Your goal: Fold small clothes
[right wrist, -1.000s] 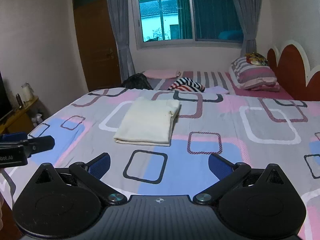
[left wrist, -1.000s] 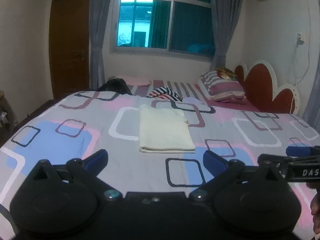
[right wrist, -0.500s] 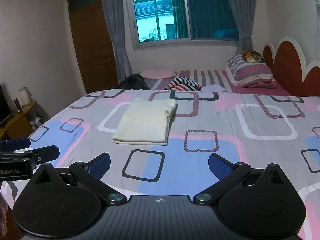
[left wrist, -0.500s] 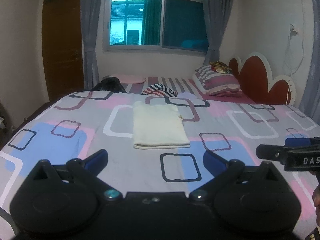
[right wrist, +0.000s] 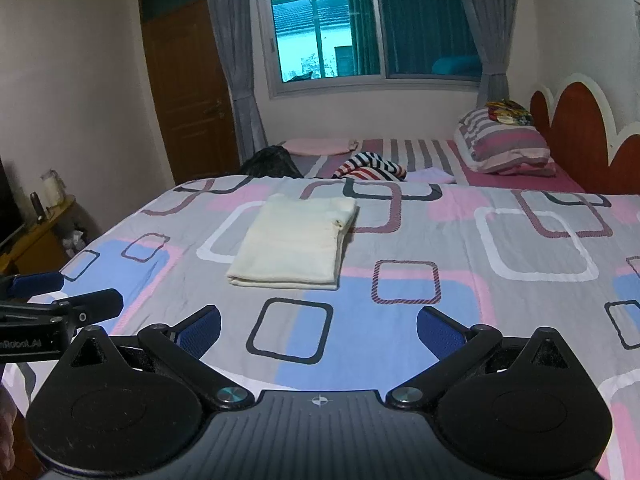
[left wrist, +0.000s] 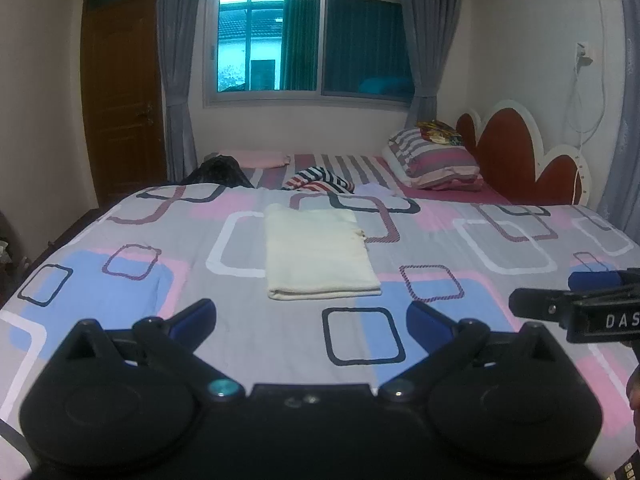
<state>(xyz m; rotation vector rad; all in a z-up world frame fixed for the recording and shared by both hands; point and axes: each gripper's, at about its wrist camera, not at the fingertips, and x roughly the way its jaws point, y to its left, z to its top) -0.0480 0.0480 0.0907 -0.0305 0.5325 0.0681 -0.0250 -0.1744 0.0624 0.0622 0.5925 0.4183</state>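
Observation:
A cream garment (left wrist: 318, 254) lies folded into a neat rectangle on the patterned bedspread (left wrist: 120, 280); it also shows in the right wrist view (right wrist: 294, 248). My left gripper (left wrist: 311, 322) is open and empty, held back above the bed's near edge, short of the garment. My right gripper (right wrist: 318, 330) is open and empty, also back from the garment. Each gripper shows at the side of the other's view, the right one (left wrist: 576, 298) and the left one (right wrist: 60, 300).
A striped garment (left wrist: 320, 180), a dark one (left wrist: 220, 172) and a pink folded one (left wrist: 260, 158) lie at the far end. A striped pillow (left wrist: 432, 158) rests by the red headboard (left wrist: 516, 152). A wooden side table (right wrist: 36, 232) stands left of the bed.
Both grippers have drawn back and risen a little from the bed; the folded garment looks slightly farther and has not moved. Both stay open.

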